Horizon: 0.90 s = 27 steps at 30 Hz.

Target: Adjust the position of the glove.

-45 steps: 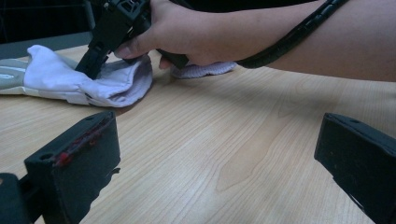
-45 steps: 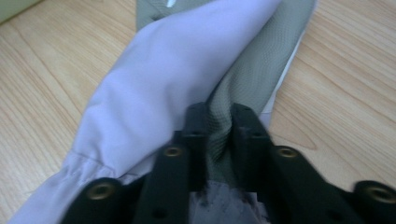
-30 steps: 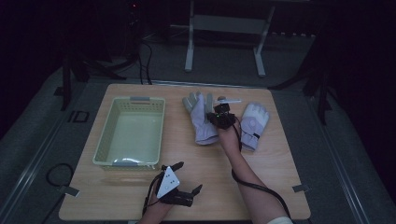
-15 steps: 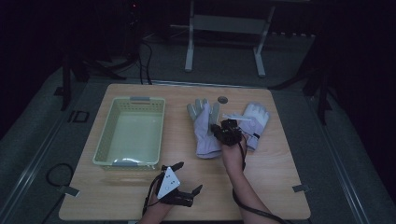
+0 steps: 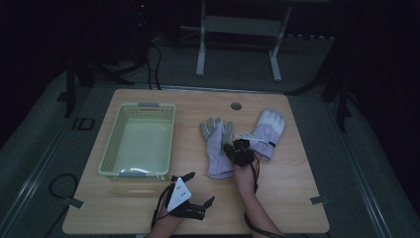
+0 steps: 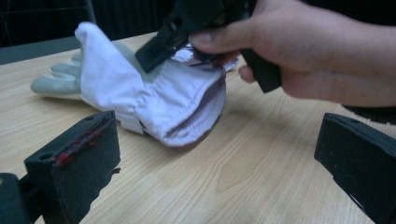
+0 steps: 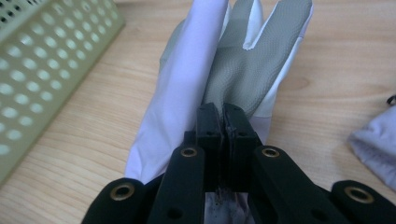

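Note:
A white and grey glove (image 5: 216, 151) lies palm up at the table's middle, fingers pointing away. My right gripper (image 5: 237, 148) is shut on a fold of its fabric near the cuff; in the right gripper view the closed jaws (image 7: 224, 116) pinch the glove (image 7: 243, 60), and the left gripper view shows that fold of the glove (image 6: 140, 93) lifted under the right gripper (image 6: 156, 49). A second glove (image 5: 267, 133) lies just right of it. My left gripper (image 5: 200, 187) rests open near the front edge, with nothing between its jaws (image 6: 215, 172).
A pale green perforated basket (image 5: 111, 148) stands on the left half of the table, close to the held glove (image 7: 42, 60). The second glove's cuff (image 7: 378, 140) lies right of my right gripper. A small round hole (image 5: 236, 106) sits near the table's far edge.
My right gripper has moved toward the person's side of the table, dragging the pinched glove with it. The left gripper has stayed still.

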### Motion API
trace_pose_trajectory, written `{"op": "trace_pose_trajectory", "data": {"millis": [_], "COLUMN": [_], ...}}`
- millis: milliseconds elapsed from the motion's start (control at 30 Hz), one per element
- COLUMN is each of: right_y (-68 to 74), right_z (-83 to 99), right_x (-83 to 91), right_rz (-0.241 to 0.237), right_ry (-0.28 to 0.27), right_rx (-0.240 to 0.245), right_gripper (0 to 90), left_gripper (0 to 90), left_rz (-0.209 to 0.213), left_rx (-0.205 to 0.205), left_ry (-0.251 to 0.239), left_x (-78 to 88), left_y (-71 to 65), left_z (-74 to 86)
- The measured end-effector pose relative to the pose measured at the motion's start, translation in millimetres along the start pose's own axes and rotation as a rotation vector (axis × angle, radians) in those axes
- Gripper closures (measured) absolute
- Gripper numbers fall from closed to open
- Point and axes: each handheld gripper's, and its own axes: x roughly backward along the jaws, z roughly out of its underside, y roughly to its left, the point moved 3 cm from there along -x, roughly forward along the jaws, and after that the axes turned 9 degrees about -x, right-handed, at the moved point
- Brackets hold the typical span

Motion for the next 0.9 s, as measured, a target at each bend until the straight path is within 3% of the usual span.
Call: {"op": "trace_pose_trajectory", "data": {"millis": [167, 300, 633, 900], "right_y": [-5.3, -6.9, -6.4, 0.1], "right_z": [3.7, 10.1, 11.9, 5.6], "right_x": [-5.4, -10.5, -12.6, 0.4], "right_rz": [0.007, 0.032, 0.042, 0.037], "right_ry": [0.010, 0.013, 0.032, 0.026], "right_rx": [-0.015, 0.000, 0.032, 0.042], "right_gripper": [86.3, 85.7, 80.8, 62.6], "left_gripper": [0.1, 0.1, 0.1, 0.1], "left_rz": [0.003, 0.005, 0.002, 0.003], "left_rx": [-0.003, 0.000, -0.002, -0.001], "left_ry": [0.001, 0.003, 0.004, 0.005], "left_x": [0.0, -0.2, -0.2, -0.2], "left_y": [-0.1, 0.4, 0.2, 0.3], "left_z": [0.0, 0.0, 0.0, 0.0]}}
